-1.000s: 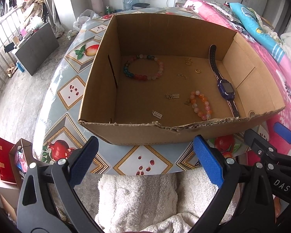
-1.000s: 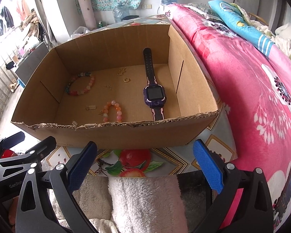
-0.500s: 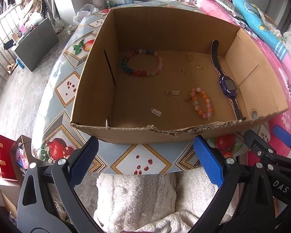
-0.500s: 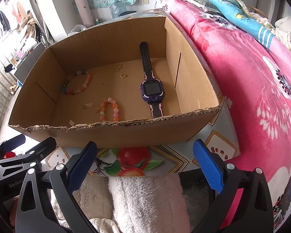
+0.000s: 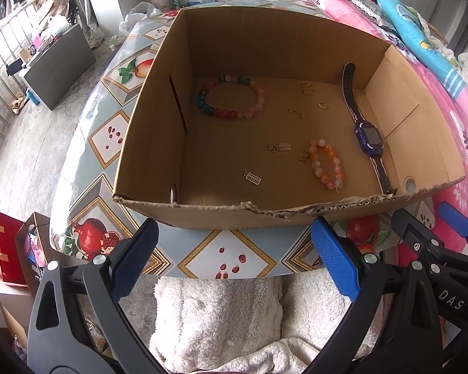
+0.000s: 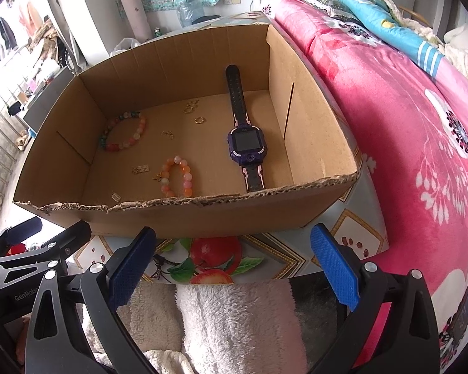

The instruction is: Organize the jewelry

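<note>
An open cardboard box [image 5: 153, 143] [image 6: 312, 124] stands on a fruit-patterned table. Inside lie a large multicoloured bead bracelet [image 5: 231, 96] [image 6: 123, 135], a small orange bead bracelet [image 5: 326, 166] [image 6: 176, 177], a purple watch [image 5: 366, 134] [image 6: 245, 143], and several small gold pieces [image 5: 279, 147] [image 6: 199, 120]. My left gripper [image 5: 234, 258] hangs open just short of the box's torn near wall, with nothing between its blue pads. My right gripper [image 6: 232, 258] is likewise open and holds nothing, beside the left one.
A pink flowered bedspread [image 6: 405, 118] runs along the right of the table [image 5: 115, 131]. White fleece fabric [image 5: 221, 318] lies below both grippers. A floor with a dark cabinet [image 5: 59, 65] and red bags [image 5: 6, 249] lies to the left.
Both grippers have risen and edged toward the box, so I look down into it more steeply. Nothing inside the box has moved, and both stay open.
</note>
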